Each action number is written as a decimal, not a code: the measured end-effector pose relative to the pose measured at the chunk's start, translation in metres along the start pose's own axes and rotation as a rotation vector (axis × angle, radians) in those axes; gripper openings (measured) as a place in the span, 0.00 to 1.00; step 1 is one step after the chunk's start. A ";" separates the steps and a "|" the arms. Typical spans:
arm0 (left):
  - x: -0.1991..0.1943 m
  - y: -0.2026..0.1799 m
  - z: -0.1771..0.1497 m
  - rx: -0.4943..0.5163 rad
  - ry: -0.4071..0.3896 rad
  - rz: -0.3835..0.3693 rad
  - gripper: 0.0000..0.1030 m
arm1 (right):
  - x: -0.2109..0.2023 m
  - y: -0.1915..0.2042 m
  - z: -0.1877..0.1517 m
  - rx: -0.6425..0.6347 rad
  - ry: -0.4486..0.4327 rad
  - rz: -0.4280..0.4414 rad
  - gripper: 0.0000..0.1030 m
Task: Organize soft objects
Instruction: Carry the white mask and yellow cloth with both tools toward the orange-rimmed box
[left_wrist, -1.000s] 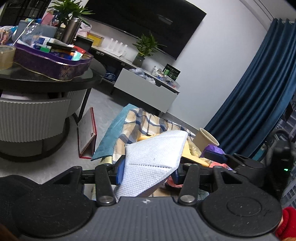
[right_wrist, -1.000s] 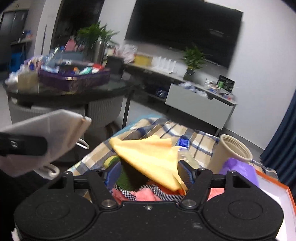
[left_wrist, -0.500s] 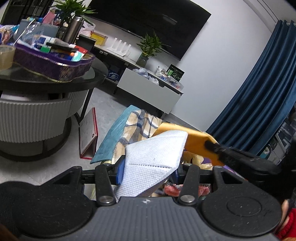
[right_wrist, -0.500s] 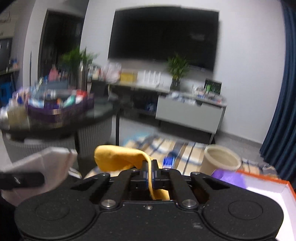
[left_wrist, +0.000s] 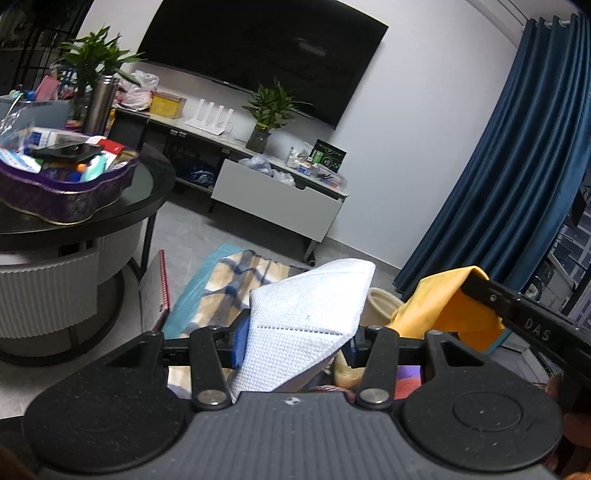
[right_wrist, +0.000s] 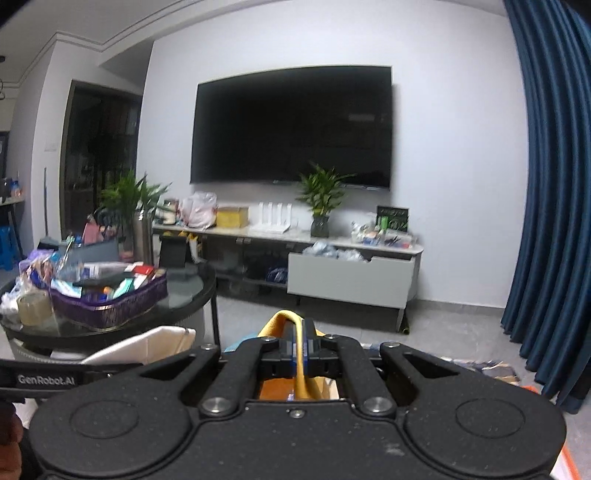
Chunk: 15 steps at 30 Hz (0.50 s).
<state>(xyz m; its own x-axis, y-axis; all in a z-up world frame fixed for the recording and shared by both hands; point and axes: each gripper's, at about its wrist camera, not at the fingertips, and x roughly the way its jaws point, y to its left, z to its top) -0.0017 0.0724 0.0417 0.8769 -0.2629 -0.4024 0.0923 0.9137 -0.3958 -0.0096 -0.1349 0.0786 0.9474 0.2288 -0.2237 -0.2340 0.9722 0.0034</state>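
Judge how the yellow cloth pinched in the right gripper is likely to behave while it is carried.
Probably floppy: the yellow cloth folds and droops around the right gripper instead of holding a shape. Likely light, since a thin pinch at one fold holds it up. It may sway or slip if jerked, as most of it hangs free.

This is a home living room. A large dark television (right_wrist: 291, 125) hangs on the white wall; directly below it runs a low media console (right_wrist: 354, 275) carrying potted plants, boxes and clutter. Right of the television hang blue curtains (right_wrist: 554, 184); left and nearer stands a round black table (left_wrist: 147, 192).
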 end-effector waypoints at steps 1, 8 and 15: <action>0.001 -0.004 0.001 0.002 0.000 -0.003 0.47 | -0.003 -0.004 0.002 0.005 -0.007 -0.003 0.03; 0.002 -0.028 0.008 0.026 -0.007 -0.021 0.47 | -0.025 -0.021 0.009 0.029 -0.044 -0.043 0.03; 0.004 -0.052 0.010 0.065 -0.011 -0.032 0.47 | -0.043 -0.038 0.009 0.062 -0.056 -0.084 0.03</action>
<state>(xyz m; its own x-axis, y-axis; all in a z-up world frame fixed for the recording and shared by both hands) 0.0017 0.0271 0.0689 0.8782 -0.2892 -0.3810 0.1505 0.9231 -0.3538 -0.0396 -0.1814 0.0969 0.9743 0.1468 -0.1708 -0.1407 0.9889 0.0478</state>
